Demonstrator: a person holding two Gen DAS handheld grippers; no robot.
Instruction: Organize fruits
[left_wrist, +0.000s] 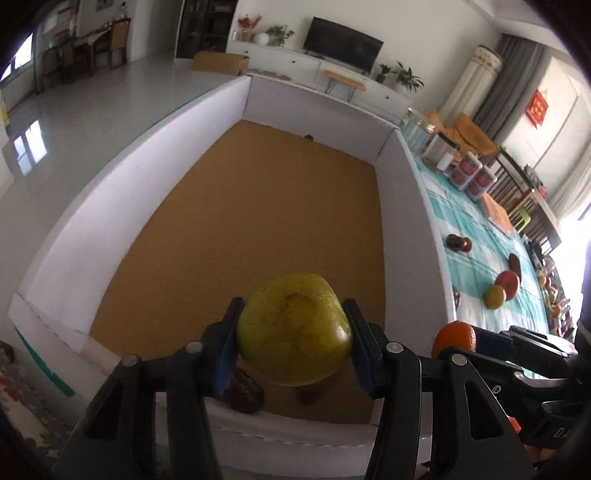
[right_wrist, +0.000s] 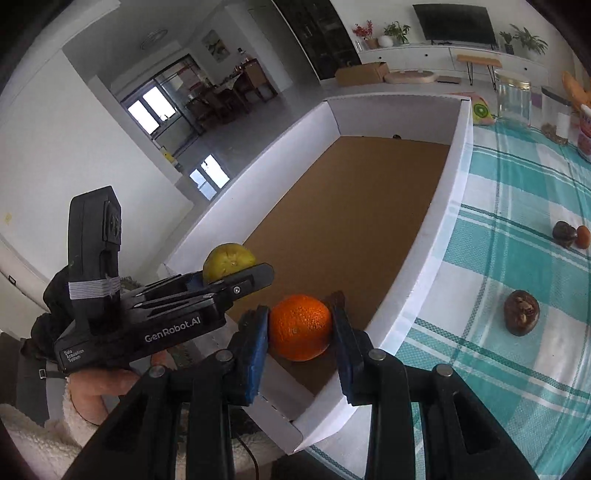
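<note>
Fruits held over the box (left_wrist: 229, 206): left gripper (left_wrist: 293, 332) clamps green fruit (left_wrist: 293, 332), right gripper (right_wrist: 301, 328) orange (right_wrist: 301, 326).

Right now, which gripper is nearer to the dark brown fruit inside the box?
Left. The left gripper hangs just above the dark brown fruit; the right gripper is beside, farther off.

A yellow-green fruit (left_wrist: 294, 328) was held between the blue pads of the left gripper (left_wrist: 293, 341), above the near end of a white-walled box (left_wrist: 122, 192) with a brown floor. A dark lump (left_wrist: 245, 395) was seen on that floor beneath it. An orange (left_wrist: 455, 335) was gripped at right by the right gripper (left_wrist: 465, 341). Several fruits (left_wrist: 502, 290) were scattered on the checked cloth (left_wrist: 476, 229) beside the box.
</note>
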